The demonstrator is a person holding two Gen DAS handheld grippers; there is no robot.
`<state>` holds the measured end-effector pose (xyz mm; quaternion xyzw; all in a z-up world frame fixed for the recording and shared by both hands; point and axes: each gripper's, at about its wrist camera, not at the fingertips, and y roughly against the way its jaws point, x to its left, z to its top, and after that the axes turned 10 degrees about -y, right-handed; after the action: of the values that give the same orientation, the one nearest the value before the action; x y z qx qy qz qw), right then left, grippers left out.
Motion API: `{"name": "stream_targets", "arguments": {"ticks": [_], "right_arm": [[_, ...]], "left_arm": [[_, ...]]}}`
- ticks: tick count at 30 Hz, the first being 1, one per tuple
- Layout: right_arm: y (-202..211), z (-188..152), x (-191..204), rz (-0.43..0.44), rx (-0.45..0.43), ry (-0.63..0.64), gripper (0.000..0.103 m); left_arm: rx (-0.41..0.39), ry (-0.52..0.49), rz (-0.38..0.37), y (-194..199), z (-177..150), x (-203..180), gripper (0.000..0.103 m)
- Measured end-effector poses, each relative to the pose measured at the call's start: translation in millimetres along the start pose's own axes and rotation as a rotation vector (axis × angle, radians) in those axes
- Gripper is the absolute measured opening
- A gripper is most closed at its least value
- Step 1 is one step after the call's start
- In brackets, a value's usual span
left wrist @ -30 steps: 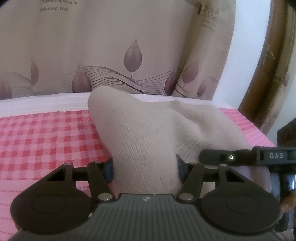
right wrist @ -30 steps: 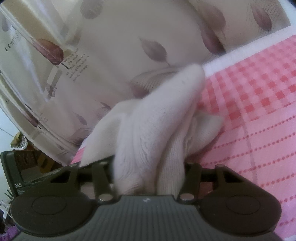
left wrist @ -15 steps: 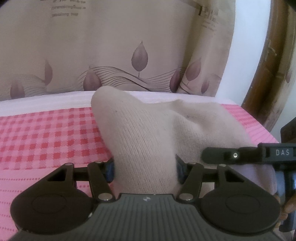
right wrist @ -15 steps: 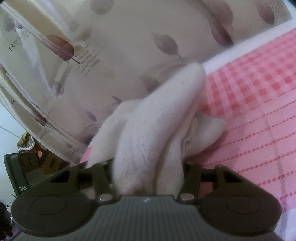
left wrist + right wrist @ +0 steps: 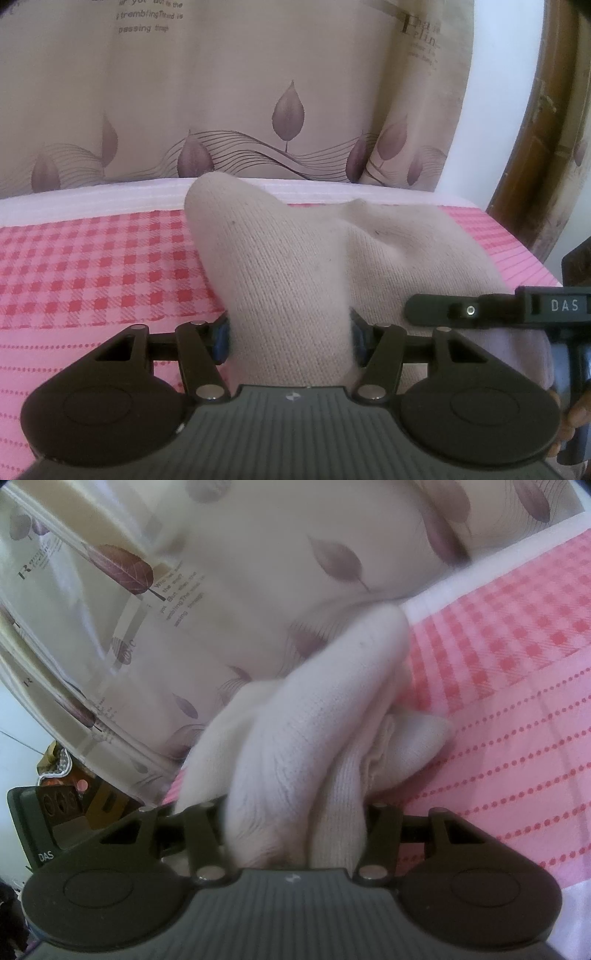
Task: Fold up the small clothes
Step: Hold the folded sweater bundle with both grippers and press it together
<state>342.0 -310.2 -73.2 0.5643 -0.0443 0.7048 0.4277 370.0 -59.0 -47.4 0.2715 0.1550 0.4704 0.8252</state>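
Observation:
A beige knitted garment (image 5: 303, 266) is held up between both grippers above the pink checked bed cover (image 5: 92, 258). My left gripper (image 5: 290, 338) is shut on one bunched end of it. The cloth rises into a peak ahead of the fingers and spreads to the right. My right gripper (image 5: 295, 823) is shut on the other bunched end of the garment (image 5: 325, 716), which looks white here and hangs in folds. The right gripper's body (image 5: 517, 314) shows at the right edge of the left wrist view, beside the cloth. The fingertips are hidden by fabric.
A beige curtain with purple leaves (image 5: 258, 92) hangs behind the bed. A brown wooden frame (image 5: 535, 147) stands at the right. The bed's white edge band (image 5: 92, 199) runs along the curtain. The left gripper's body (image 5: 48, 830) and clutter sit at the left in the right wrist view.
Both grippers have tilted and lifted slightly with the garment, so more curtain shows. The grips on the cloth are unchanged.

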Motion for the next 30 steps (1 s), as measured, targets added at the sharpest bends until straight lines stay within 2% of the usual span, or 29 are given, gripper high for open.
{"name": "stream_targets", "arguments": {"ticks": [7,13,30], "right_arm": [[-2.8,-4.4,-11.6,-0.024,-0.012,0.006,0.053],[-4.3,-9.5,-7.7,-0.059,-0.026,0.060,0.053],[-2.1,-11.4,1.2,-0.039,-0.044,0.030,0.053]], "left_arm": [[-0.005,0.006,0.000,-4.0,-4.0,3.5,0.059],[-0.010,0.014,0.003,-4.9,-6.3,4.4,0.059],[-0.018,0.014,0.011,5.2,-5.7,7.1,0.057]]}}
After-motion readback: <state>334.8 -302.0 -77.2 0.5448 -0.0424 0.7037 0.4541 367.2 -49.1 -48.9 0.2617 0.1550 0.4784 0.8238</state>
